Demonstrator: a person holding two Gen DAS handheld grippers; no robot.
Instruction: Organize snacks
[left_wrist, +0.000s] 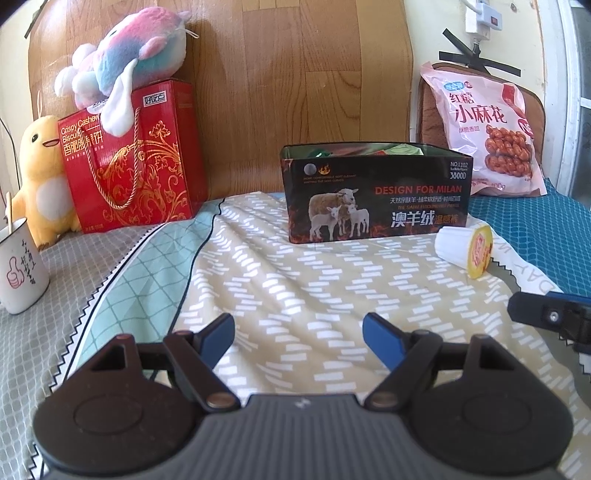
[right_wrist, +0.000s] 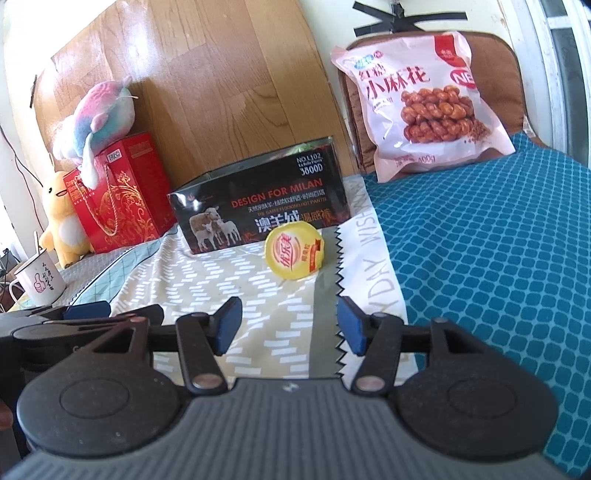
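Some wrapped snacks already lie inside the open black tin (left_wrist: 376, 199), while a yellow-lidded milk tea cup (right_wrist: 294, 252) lies on its side just beside it on the patterned cloth (left_wrist: 295, 280). Both the left gripper (left_wrist: 298, 338) and right gripper (right_wrist: 289, 326) hover with jaws apart, holding nothing. The cup, and perhaps the pink fried-dough-twist bag (right_wrist: 417, 107) leaning further back, look left to put away.

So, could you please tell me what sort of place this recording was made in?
Probably a bedroom at home: a patterned bedsheet covers the soft surface, plush toys sit by a wooden headboard-like panel, and a pink snack bag leans on a cushion.
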